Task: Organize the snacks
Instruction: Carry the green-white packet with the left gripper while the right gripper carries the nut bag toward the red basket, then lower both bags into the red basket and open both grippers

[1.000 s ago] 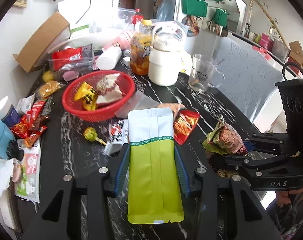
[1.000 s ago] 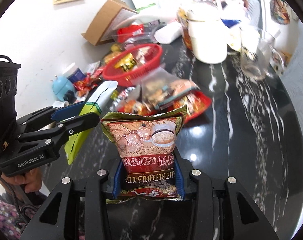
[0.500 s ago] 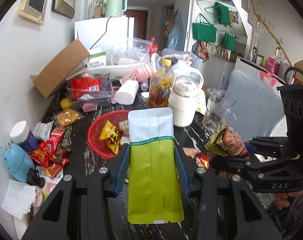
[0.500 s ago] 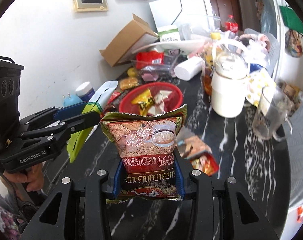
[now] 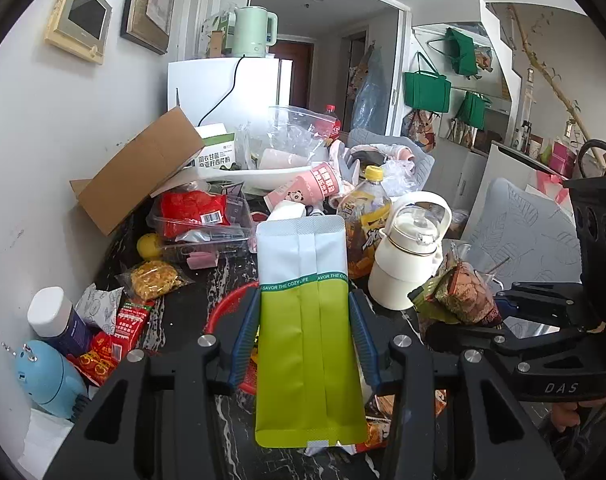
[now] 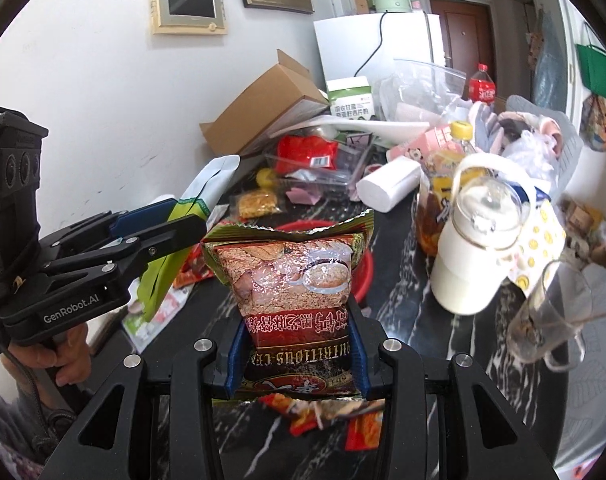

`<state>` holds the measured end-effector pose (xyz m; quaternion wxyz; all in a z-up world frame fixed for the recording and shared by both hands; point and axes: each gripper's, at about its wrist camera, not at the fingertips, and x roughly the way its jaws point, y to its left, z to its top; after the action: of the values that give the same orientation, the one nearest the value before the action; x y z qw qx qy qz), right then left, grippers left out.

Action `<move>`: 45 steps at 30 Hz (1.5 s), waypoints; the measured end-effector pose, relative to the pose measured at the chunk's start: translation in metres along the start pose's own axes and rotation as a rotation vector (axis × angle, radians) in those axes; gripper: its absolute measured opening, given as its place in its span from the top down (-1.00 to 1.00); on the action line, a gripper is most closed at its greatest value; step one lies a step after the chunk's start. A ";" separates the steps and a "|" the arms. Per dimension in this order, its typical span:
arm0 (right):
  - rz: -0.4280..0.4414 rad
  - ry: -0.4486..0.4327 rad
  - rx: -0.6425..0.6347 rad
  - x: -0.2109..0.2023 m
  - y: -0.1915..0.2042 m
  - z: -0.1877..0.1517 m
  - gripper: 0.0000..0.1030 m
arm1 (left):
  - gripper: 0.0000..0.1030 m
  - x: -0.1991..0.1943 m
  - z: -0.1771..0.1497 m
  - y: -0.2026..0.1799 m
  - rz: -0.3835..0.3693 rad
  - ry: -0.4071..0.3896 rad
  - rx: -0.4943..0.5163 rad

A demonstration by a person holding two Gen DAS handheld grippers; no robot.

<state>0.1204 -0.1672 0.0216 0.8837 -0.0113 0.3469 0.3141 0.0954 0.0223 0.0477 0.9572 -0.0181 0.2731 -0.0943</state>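
Left hand-held gripper [image 5: 303, 336] clamped on green pouch [image 5: 307, 344], right hand-held gripper [image 6: 297, 344] clamped on cereal bag [image 6: 291, 280], both above cluttered counter [image 6: 443, 360], red basket [image 6: 361, 272] mostly hidden behind

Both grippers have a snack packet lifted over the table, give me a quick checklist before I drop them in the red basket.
1. Left gripper clamps the green-and-white flat pouch: ok.
2. Right gripper clamps the brown foil cereal packet: ok.
3. Both packets are clear of the black marble table: ok.
4. Red plastic basket is in view: not ok, mostly hidden behind the held packets.
5. Room left in the basket: cannot tell.
6. White lidded jug beside the basket stands close to the drop path: not ok, keep wide of it.
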 end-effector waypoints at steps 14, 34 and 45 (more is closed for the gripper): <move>0.003 0.034 -0.019 0.053 -0.011 0.036 0.20 | 0.15 0.064 0.015 0.032 -0.008 0.033 -0.041; 0.000 0.096 -0.011 0.090 -0.024 0.036 0.20 | 0.07 0.108 -0.004 0.046 0.063 0.090 -0.047; 0.003 0.104 -0.024 0.094 -0.021 0.036 0.20 | 0.07 0.087 -0.001 0.052 0.108 0.072 -0.046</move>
<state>0.2075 -0.1240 -0.0134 0.8636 -0.0378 0.3888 0.3188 0.1764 0.0569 -0.0031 0.9498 -0.0222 0.3100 -0.0370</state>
